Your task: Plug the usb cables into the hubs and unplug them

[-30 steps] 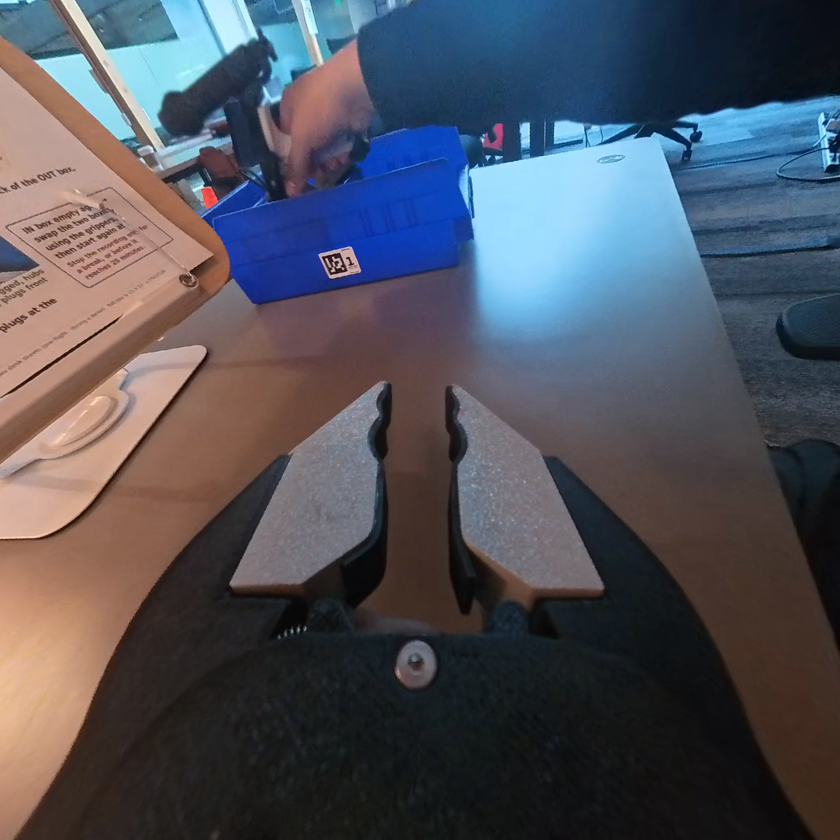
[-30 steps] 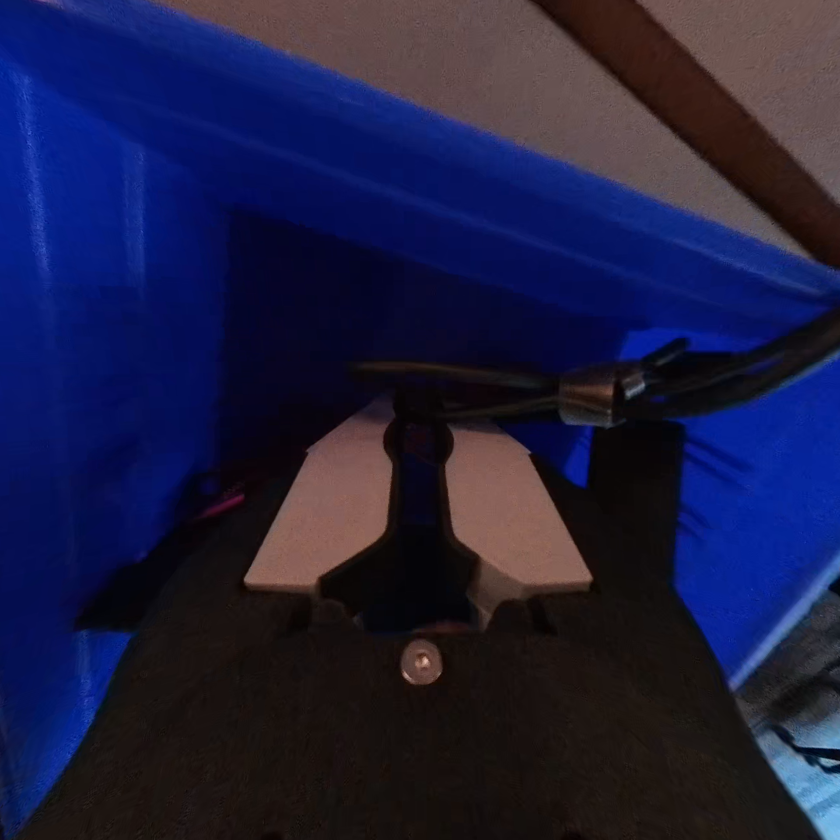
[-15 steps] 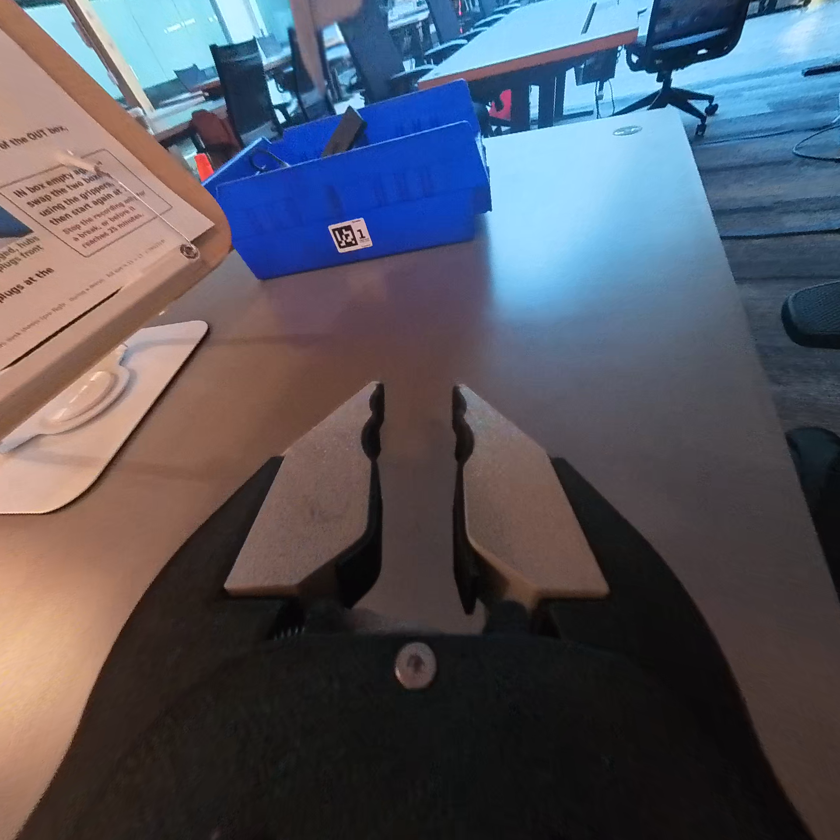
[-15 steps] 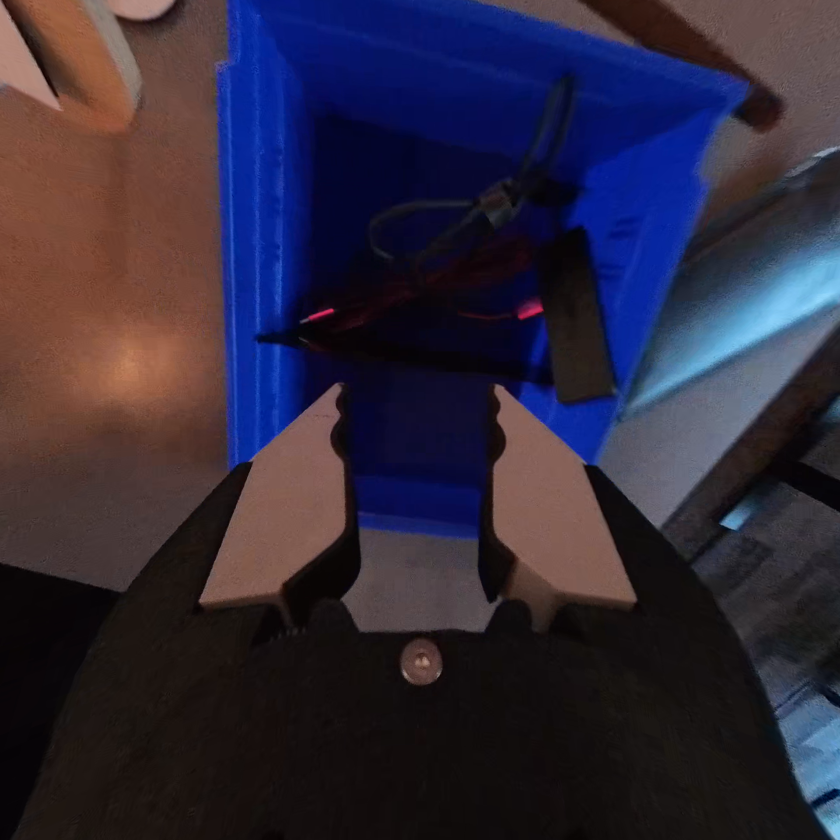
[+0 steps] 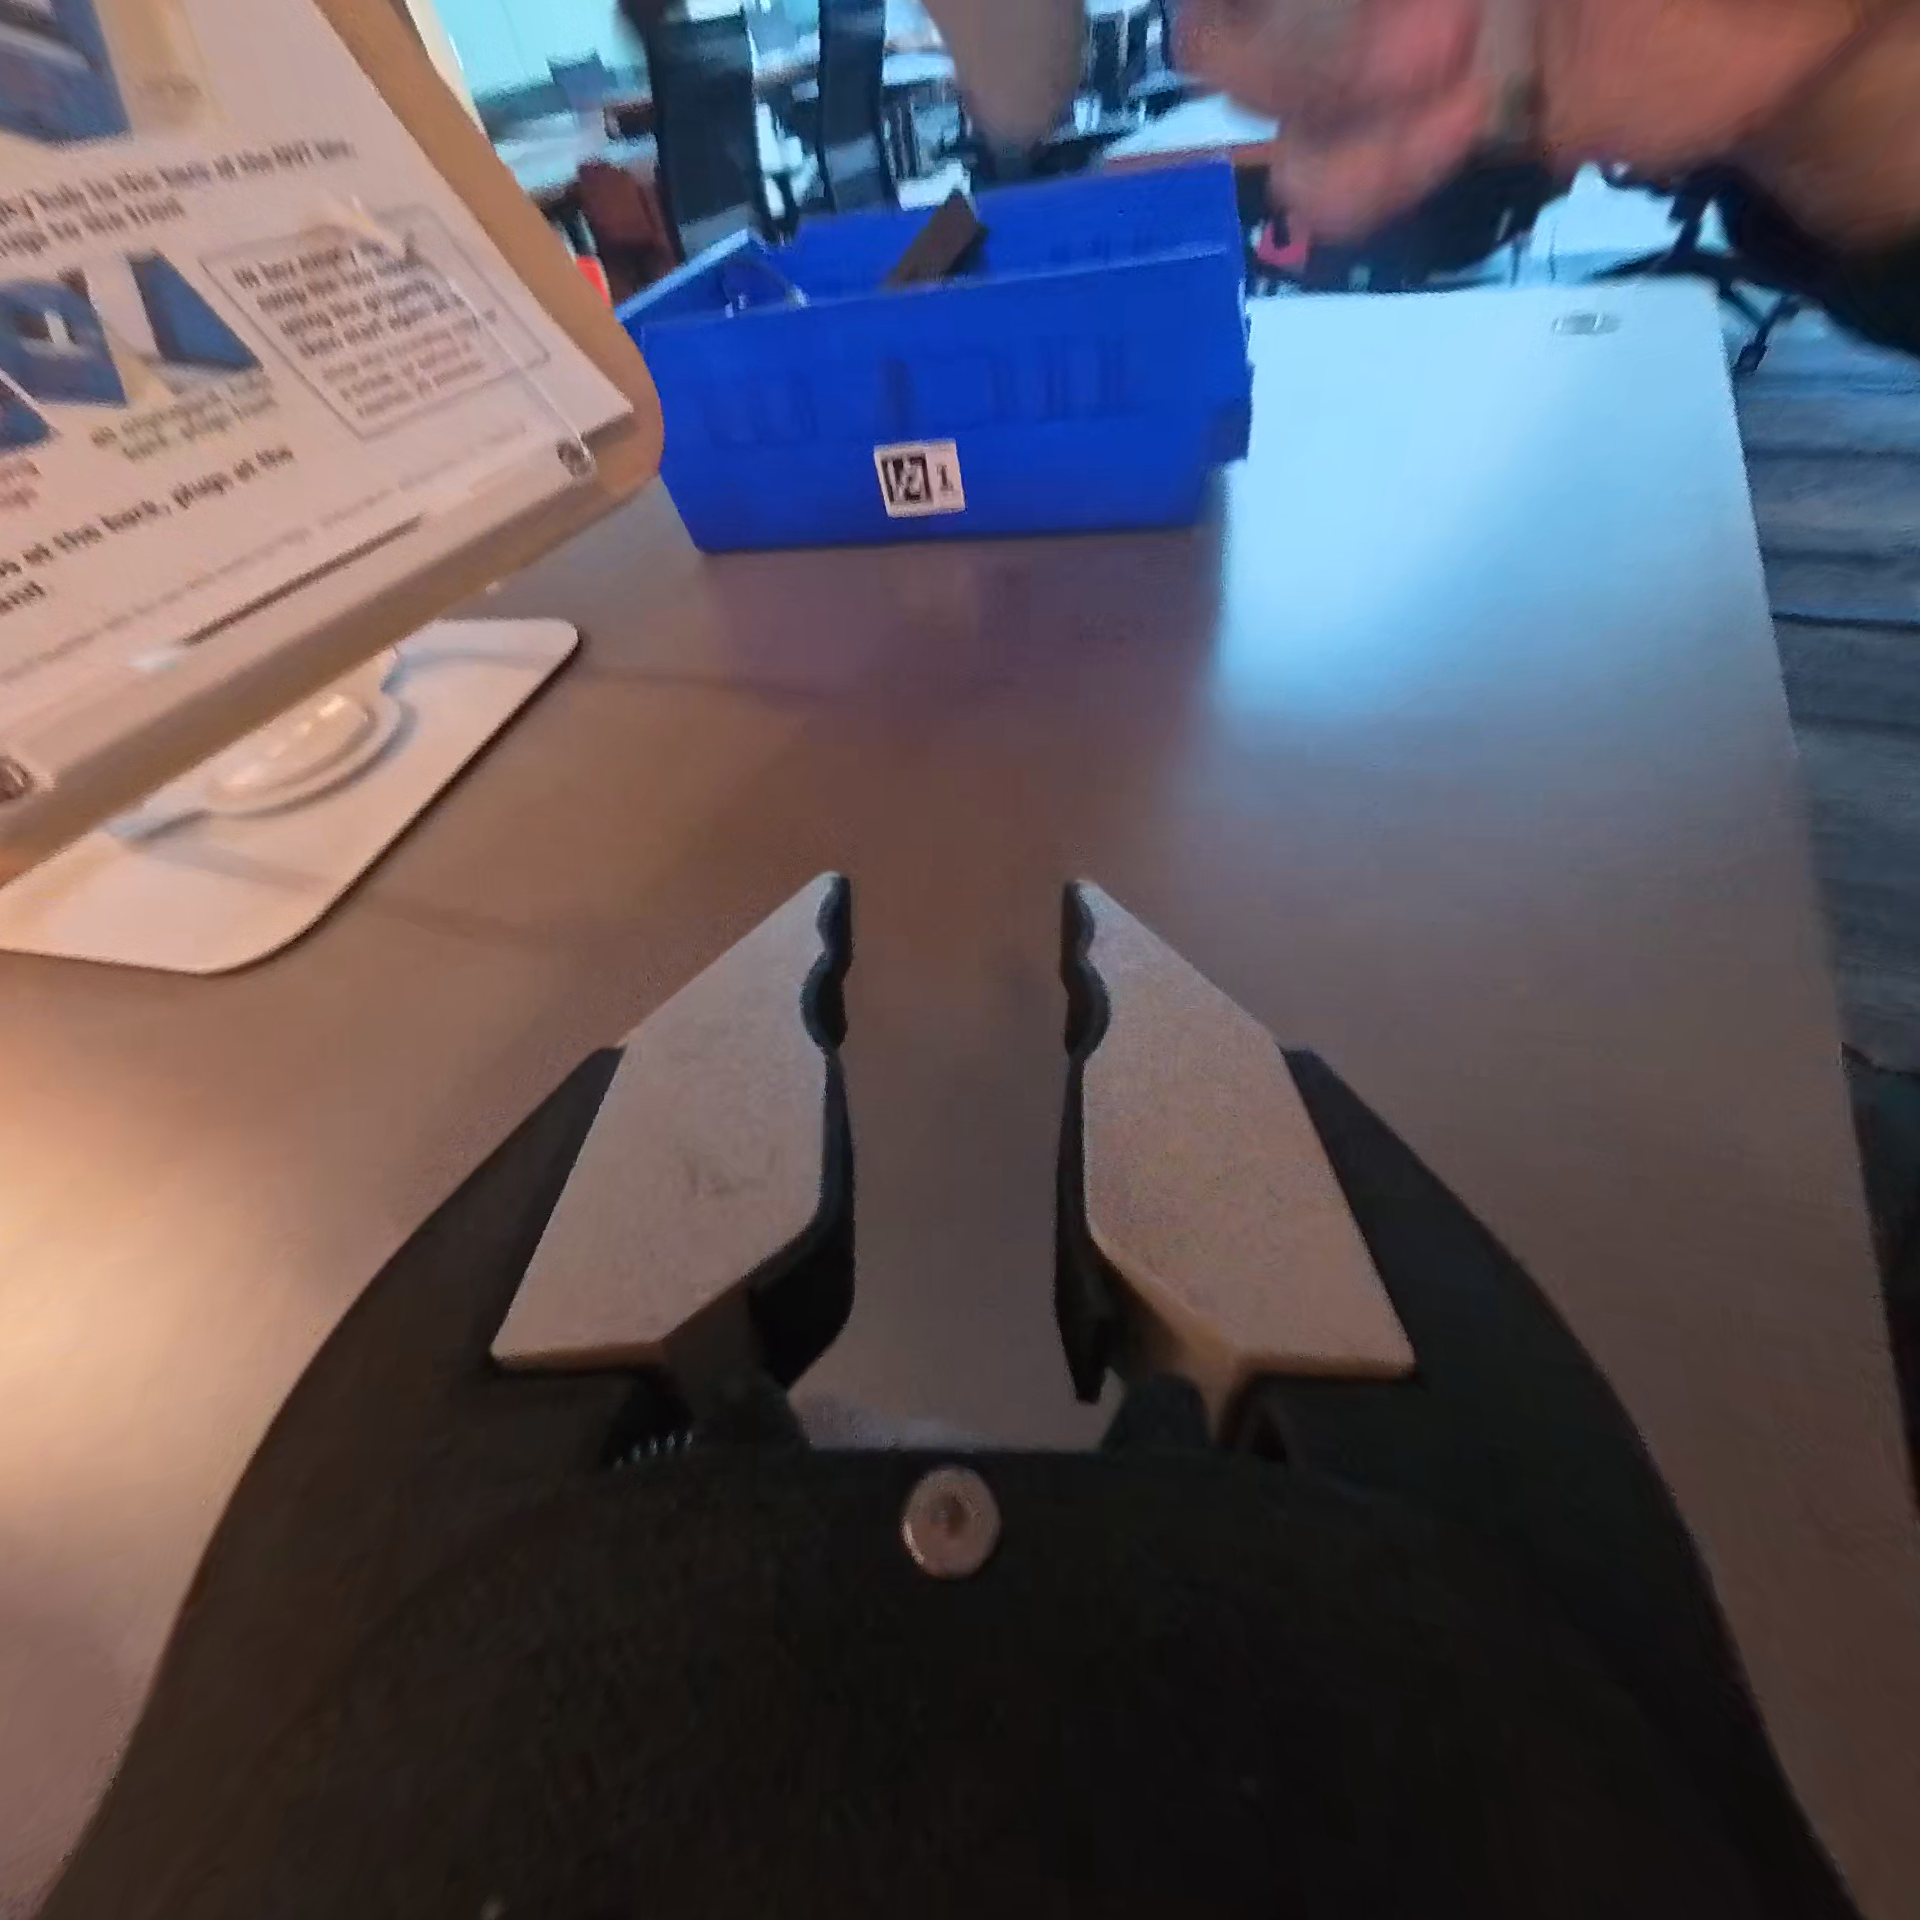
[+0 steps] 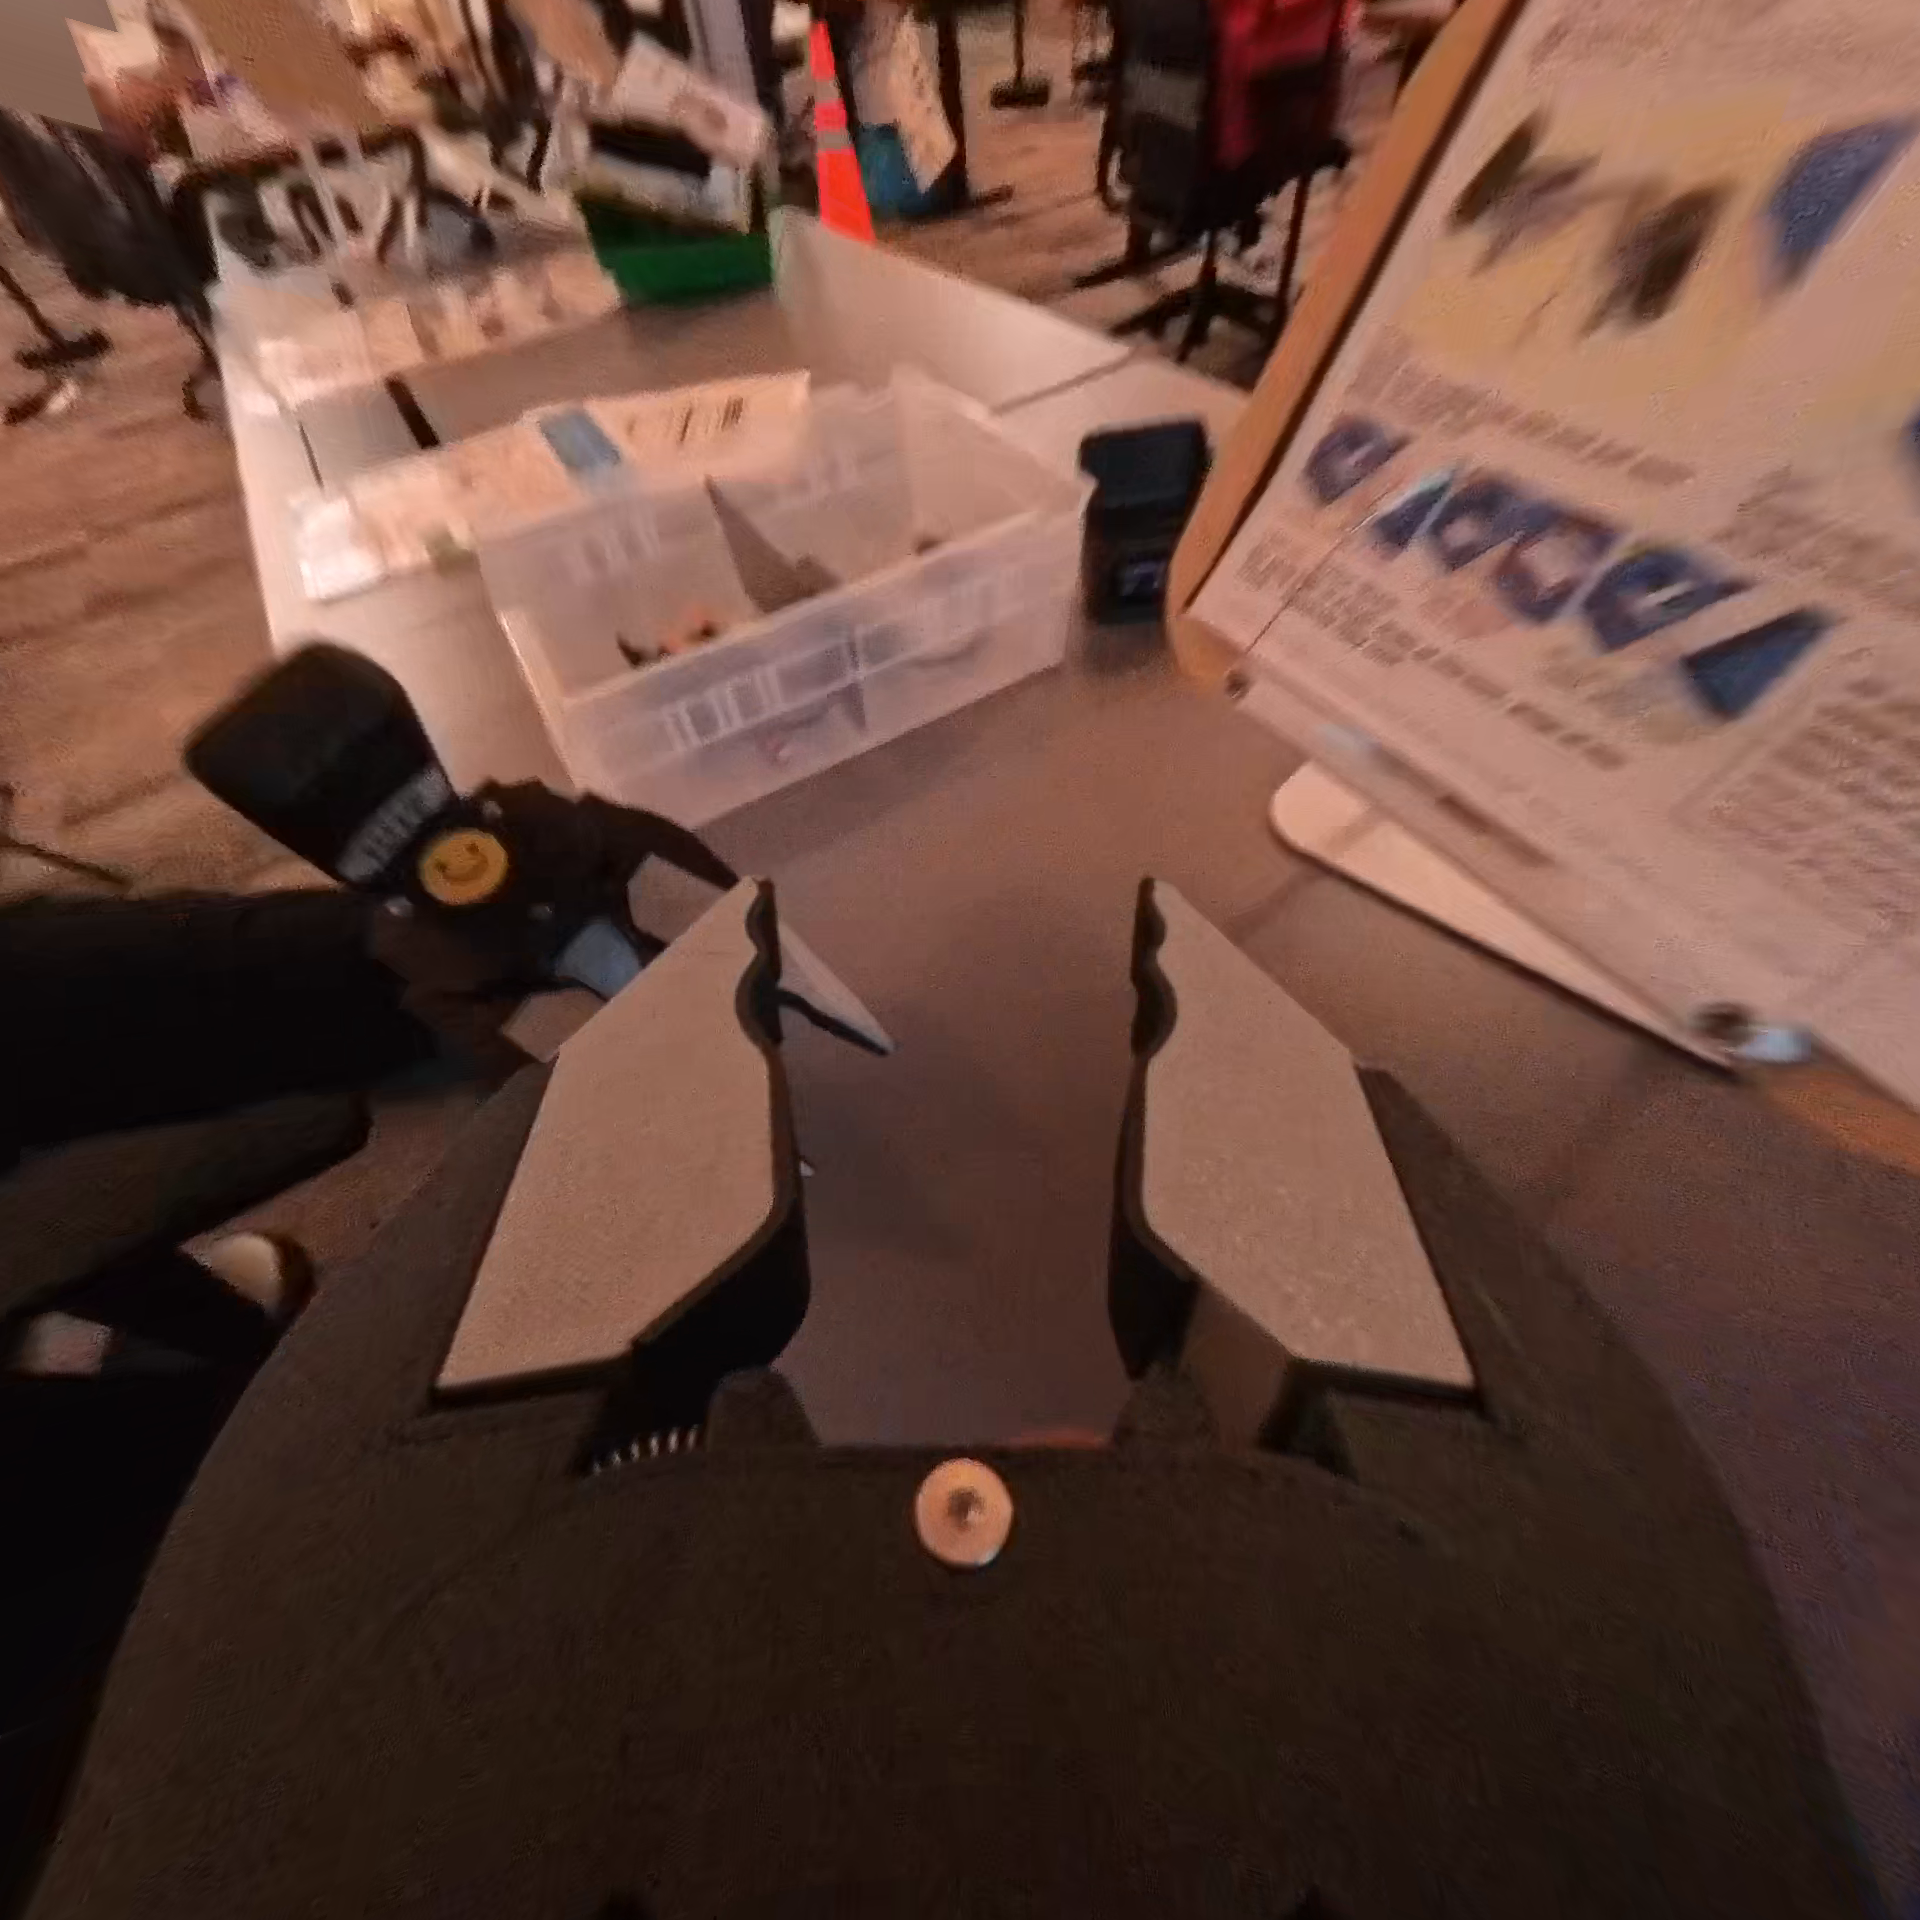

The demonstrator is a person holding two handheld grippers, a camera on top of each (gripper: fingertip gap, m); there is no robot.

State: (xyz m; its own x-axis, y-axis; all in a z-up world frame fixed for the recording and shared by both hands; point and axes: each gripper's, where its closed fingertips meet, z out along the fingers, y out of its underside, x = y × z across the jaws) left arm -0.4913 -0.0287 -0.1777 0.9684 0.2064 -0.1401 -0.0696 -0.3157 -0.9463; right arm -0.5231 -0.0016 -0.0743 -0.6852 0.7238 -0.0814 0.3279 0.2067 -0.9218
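Claws (image 5: 956, 935) empty — both spread wide over table (image 5: 1455, 727).
Cables sit far off in bin (image 5: 1039, 416) — I risk snagging its wall.

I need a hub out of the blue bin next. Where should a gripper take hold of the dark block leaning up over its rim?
Grip the dark block by its raised upper end, coming down from above. It leans tilted against the far side of the blue bin, and only that end clears the rim; the walls hide the rest. Close across its thin sides if they prove narrow enough; blur leaves this uncertain.
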